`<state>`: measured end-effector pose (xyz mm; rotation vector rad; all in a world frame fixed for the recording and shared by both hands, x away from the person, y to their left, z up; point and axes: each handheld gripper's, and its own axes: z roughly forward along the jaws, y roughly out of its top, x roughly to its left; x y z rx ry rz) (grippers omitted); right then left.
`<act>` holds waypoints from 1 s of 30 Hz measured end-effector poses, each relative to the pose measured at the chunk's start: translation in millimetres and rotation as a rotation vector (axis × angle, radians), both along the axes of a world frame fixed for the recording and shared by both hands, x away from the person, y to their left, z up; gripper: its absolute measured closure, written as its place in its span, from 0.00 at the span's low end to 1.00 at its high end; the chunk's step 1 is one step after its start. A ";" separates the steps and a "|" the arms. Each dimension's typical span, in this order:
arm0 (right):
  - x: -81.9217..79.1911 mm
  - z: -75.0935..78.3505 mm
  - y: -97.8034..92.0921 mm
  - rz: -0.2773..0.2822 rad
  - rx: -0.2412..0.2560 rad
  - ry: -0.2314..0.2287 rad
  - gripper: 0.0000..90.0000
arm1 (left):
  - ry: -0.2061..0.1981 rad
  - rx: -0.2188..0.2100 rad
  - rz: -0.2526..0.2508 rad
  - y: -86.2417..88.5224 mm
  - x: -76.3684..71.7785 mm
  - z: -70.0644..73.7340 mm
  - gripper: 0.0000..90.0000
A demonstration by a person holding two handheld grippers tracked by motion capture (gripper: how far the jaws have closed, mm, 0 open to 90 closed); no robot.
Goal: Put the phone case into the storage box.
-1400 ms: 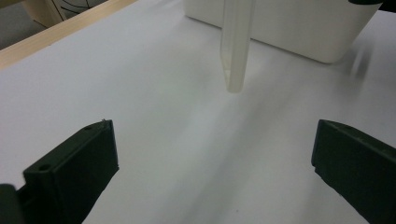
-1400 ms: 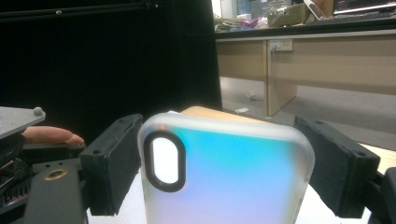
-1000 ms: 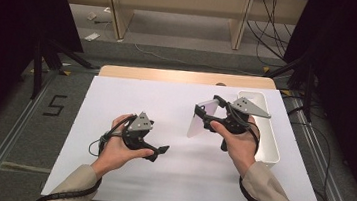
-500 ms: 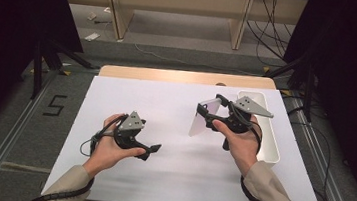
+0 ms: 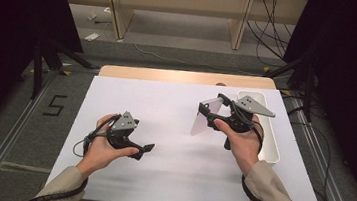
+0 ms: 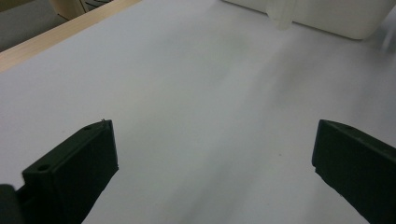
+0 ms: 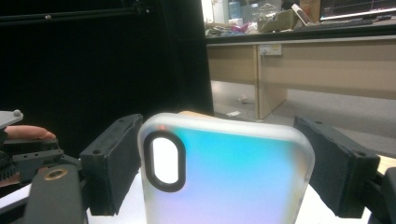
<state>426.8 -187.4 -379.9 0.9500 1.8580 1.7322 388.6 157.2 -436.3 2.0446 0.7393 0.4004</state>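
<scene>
Overhead, white table (wooden far edge), left gripper jaws wide, right gripper jaws clasping phone case.

Floor marking: the numeral "5" in black, on the grey floor left of the table.
Other text: none legible.

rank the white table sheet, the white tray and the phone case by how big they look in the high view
1. White table sheet, by far the largest.
2. White tray, long and narrow, partly hidden by the right hand-held gripper.
3. Phone case, smallest, though it is held up tilted, so it may look smaller than it is.
</scene>
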 end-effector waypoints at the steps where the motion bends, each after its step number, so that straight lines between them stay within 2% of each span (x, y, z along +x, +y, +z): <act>1: 0.1 0.3 -0.4 0.000 0.002 -0.001 0.21 | -0.002 -0.001 0.003 0.7 -0.2 -0.3 0.00; 30: 5.1 9.5 -20.4 -0.046 0.011 -0.021 0.21 | 0.004 0.005 0.009 3.6 0.0 -2.5 0.00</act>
